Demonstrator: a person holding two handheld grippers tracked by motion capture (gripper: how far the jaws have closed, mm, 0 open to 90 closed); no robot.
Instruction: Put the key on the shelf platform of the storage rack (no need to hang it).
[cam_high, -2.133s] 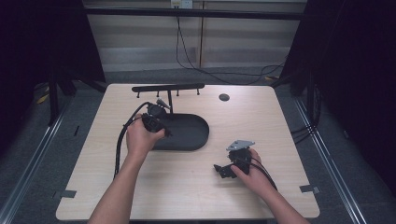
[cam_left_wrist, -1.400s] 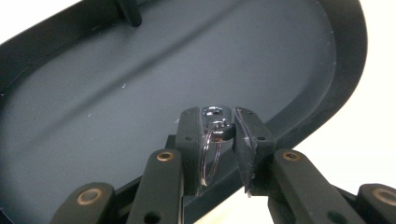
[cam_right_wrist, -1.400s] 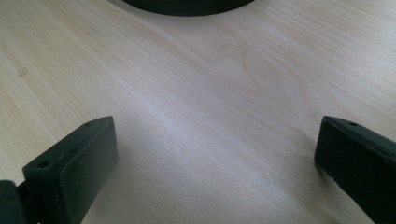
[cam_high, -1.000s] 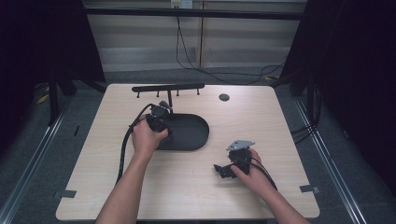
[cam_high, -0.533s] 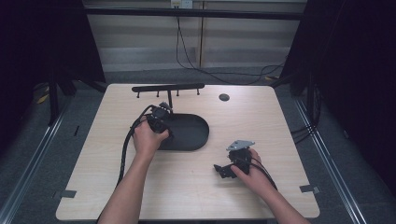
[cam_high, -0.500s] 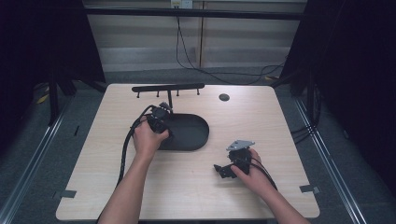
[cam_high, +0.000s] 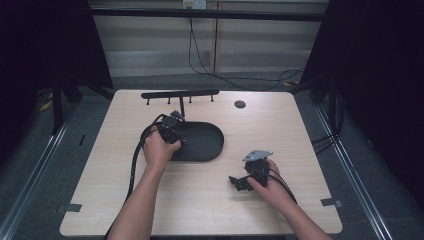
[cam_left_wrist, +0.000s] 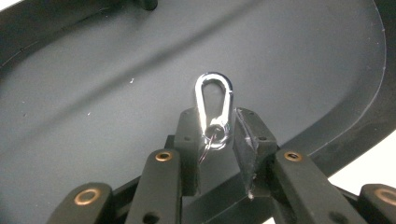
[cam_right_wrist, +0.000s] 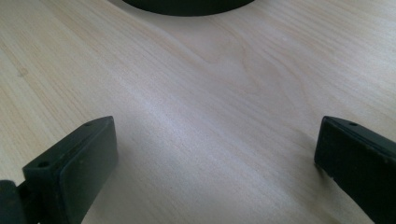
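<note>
- Silver carabiner (cam_left_wrist: 214, 103) lies in the black oval tray (cam_left_wrist: 93, 93), its ring end pinched between the left gripper (cam_left_wrist: 215, 135) jaws
- The narrow grip might let it twist or slip if lifted
- Right gripper (cam_right_wrist: 215, 154) rests spread wide over the wooden table (cam_right_wrist: 210, 70), holding nothing

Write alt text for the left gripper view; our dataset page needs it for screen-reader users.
A shiny silver carabiner with a small ring at its base is pinched between the left gripper's two black jaws, above the dark, smooth floor of an oval black tray.
</note>
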